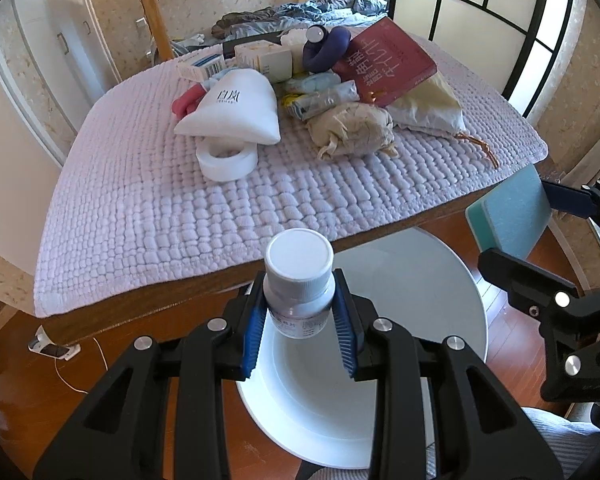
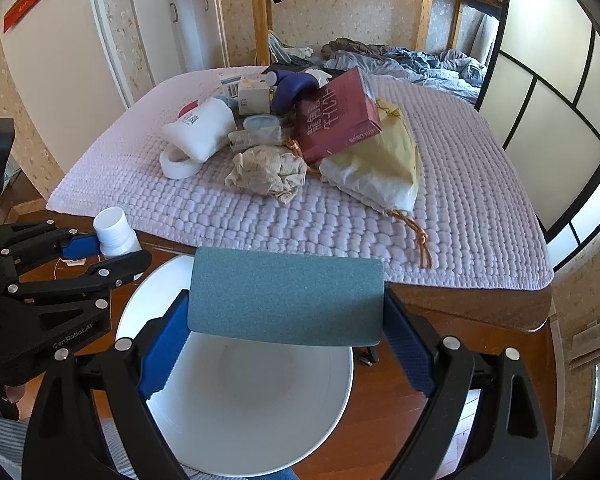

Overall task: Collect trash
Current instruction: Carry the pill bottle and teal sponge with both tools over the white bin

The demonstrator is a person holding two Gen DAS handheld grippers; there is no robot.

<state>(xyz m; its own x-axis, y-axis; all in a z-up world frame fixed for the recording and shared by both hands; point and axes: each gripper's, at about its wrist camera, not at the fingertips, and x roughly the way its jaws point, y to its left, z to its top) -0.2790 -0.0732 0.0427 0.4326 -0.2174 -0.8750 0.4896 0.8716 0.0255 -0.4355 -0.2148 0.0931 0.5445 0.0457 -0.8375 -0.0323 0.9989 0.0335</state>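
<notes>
My left gripper [image 1: 300, 324] is shut on a small white-capped plastic bottle [image 1: 299, 280] and holds it above the white round bin [image 1: 440, 280] on the floor. The bottle also shows in the right wrist view [image 2: 114, 232]. My right gripper [image 2: 288, 344] is shut on a teal sponge [image 2: 286, 294], held over the same bin [image 2: 252, 400]. The sponge shows at the right of the left wrist view [image 1: 512, 216]. A pile of clutter lies on the bed: a crumpled beige paper wad [image 2: 266, 172], a cream bag [image 2: 380, 168], a white pouch [image 2: 200, 128].
A red book [image 2: 336, 120], small boxes [image 2: 254, 96], a white tape ring [image 2: 176, 164] and a purple object [image 2: 294, 84] sit on the lilac quilt [image 2: 460, 200]. The bed's wooden edge [image 2: 480, 308] runs just behind the bin. A white cable [image 1: 72, 376] lies on the floor at left.
</notes>
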